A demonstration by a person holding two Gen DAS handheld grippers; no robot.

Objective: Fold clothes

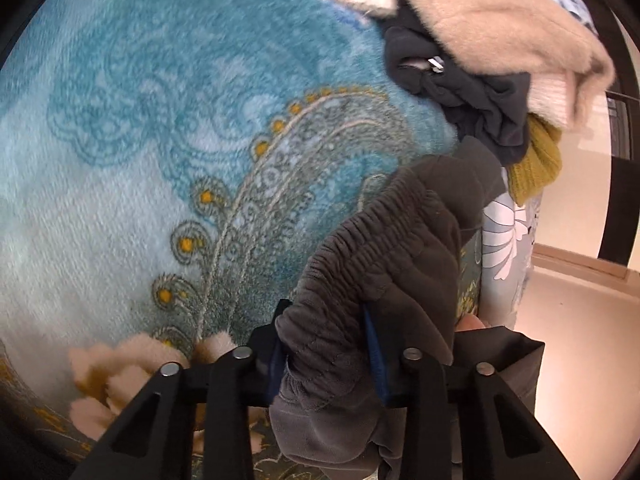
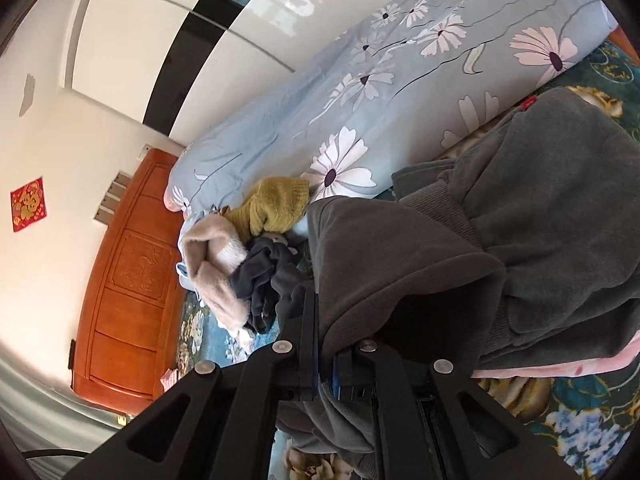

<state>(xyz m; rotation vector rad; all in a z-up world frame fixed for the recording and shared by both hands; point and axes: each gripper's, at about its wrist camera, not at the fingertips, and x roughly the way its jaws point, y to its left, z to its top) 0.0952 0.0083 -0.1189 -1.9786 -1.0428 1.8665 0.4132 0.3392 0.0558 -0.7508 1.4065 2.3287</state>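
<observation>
- Two grippers both clamp the same grey sweatpants: the left gripper [image 1: 326, 354] pinches the gathered elastic waistband of the sweatpants [image 1: 384, 256] between its blue pads, and the right gripper [image 2: 326, 364] bites a thicker fold of the sweatpants [image 2: 400, 264].
- Judged from the drape, the fleece is soft, limp and fairly light; it sags off the jaws and would not hold a crease unaided.
- Likely the waistband is the best hold: the ribbed elastic is thick, bunches well and resists slipping.
- Beneath lies a plush blanket [image 1: 140, 140], teal with paisley and flower print; its nap may drag on the fleece.
- Farther off sits a pile: a dark garment [image 1: 472, 92], a fuzzy beige sweater [image 1: 500, 20] and a mustard knit [image 1: 536, 160].
- Beyond, a smooth floral duvet [image 2: 360, 80] runs beside a wooden headboard [image 2: 132, 280].
</observation>
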